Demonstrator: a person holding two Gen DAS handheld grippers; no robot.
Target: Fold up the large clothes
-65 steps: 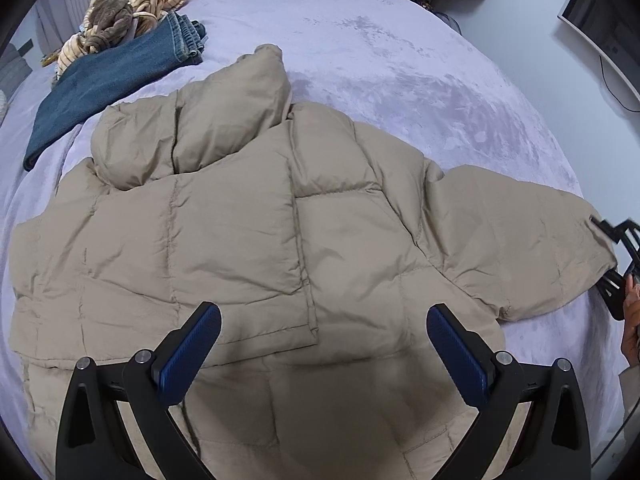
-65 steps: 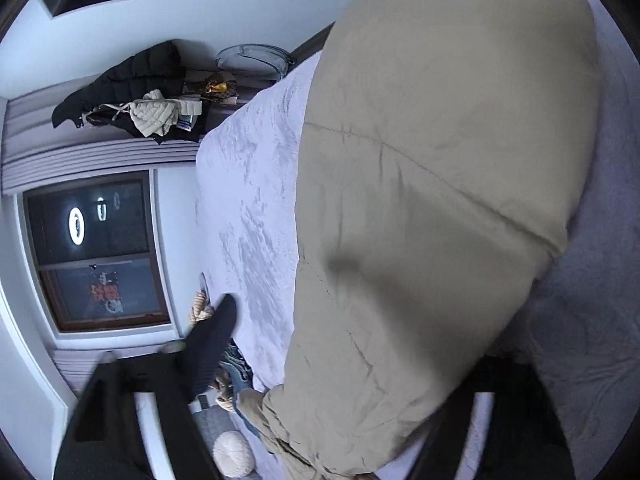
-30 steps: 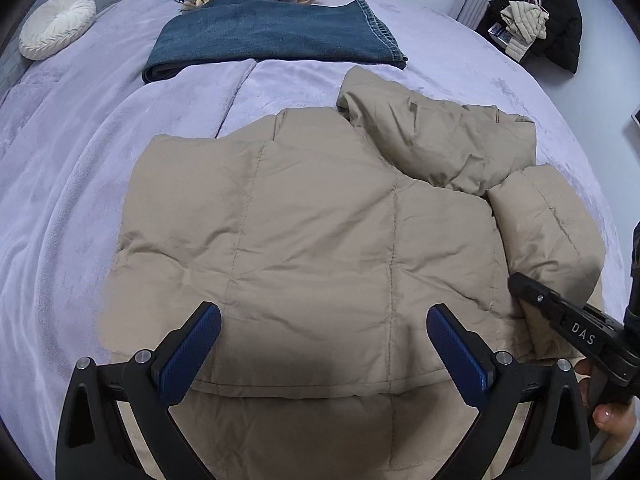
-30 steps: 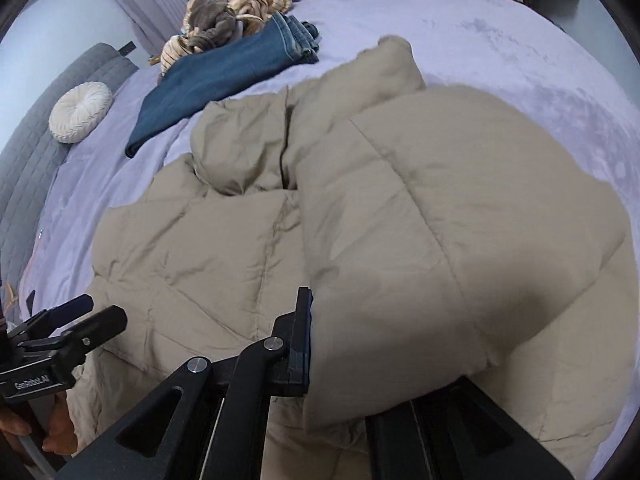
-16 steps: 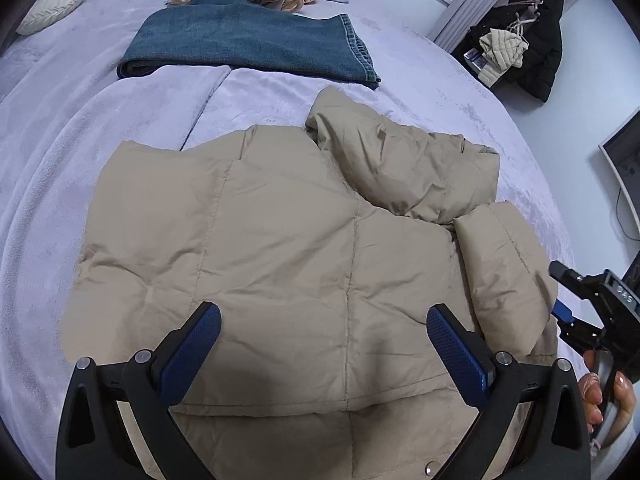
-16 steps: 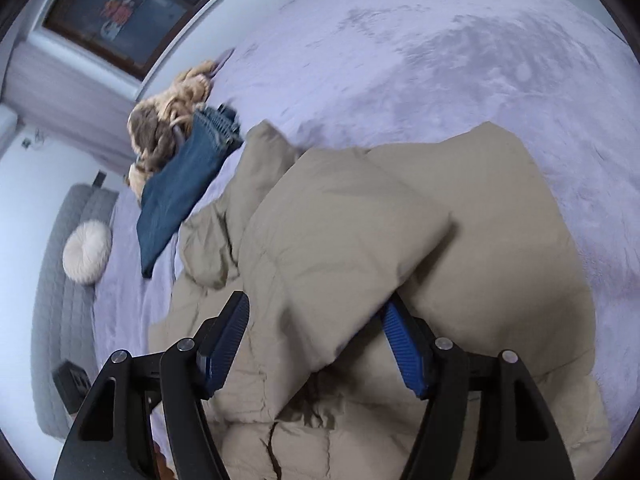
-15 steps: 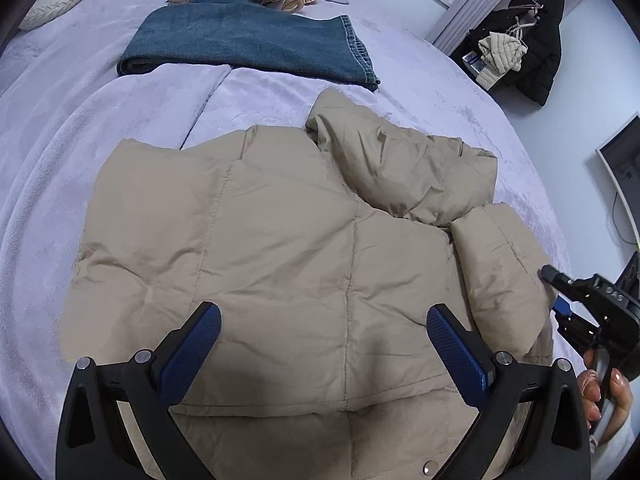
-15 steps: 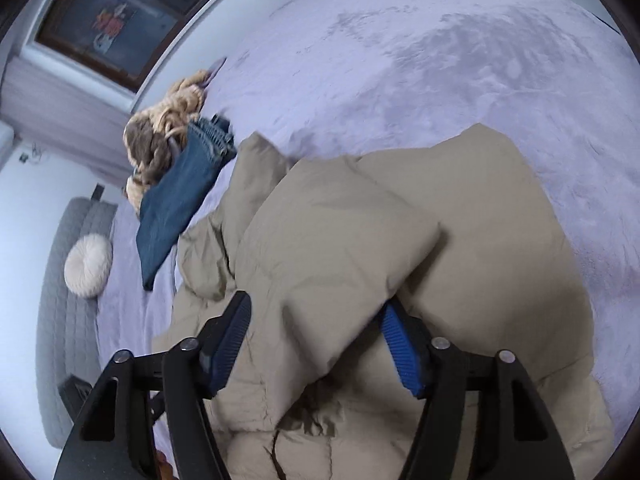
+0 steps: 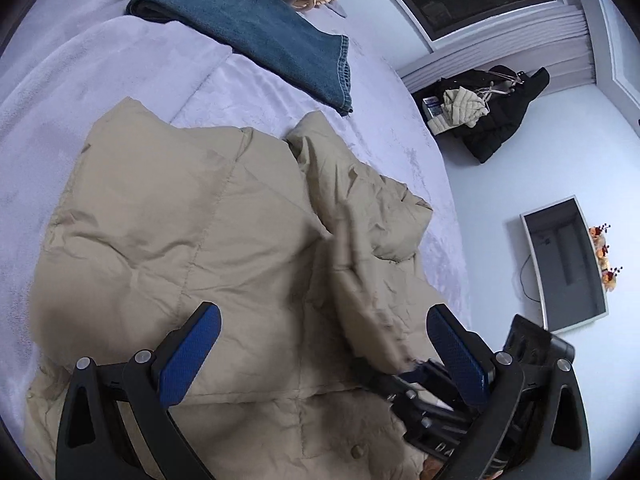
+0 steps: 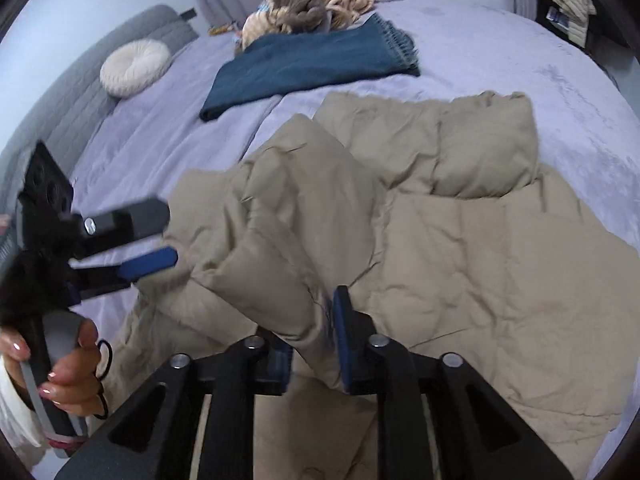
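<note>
tan puffer jacket (image 10: 460,248), spread on the lavender bed (image 10: 520,52), one sleeve (image 10: 280,240) folded inward for a narrower bundle, its cuff between the opening jaws of the right gripper (image 10: 312,344); left gripper (image 9: 320,344) open, empty, hovering over jacket

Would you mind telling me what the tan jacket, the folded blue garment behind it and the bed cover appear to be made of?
Jacket: probably thin matte synthetic shell over puffy filling, judging by its stitched, bulging panels and fine creases.
Blue garment: looks like denim, with a heavy weave and a paler stitched hem.
Bed cover: seems plush fleece or velvet; its lilac nap shows brushed light and dark patches.
</note>
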